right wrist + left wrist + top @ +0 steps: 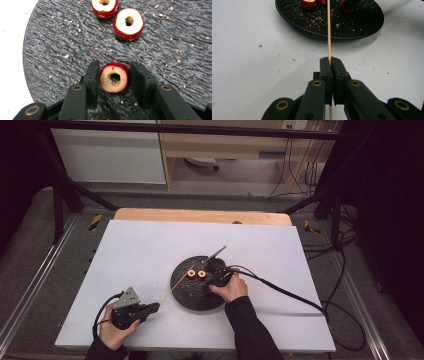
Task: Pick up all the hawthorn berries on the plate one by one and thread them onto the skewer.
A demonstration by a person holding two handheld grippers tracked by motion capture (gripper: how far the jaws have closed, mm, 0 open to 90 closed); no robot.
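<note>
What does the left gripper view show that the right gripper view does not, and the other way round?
Left gripper view: the left gripper with its jaws closed on a thin wooden skewer, which points toward the plate across the crumb-speckled white table.

Right gripper view: the right gripper with its jaws either side of a red cored fruit piece; one jaw touches it, while a gap shows at the other.

Both: the dark round plate, scattered with crumbs, and the two other red fruit pieces lying loose on it.
</note>
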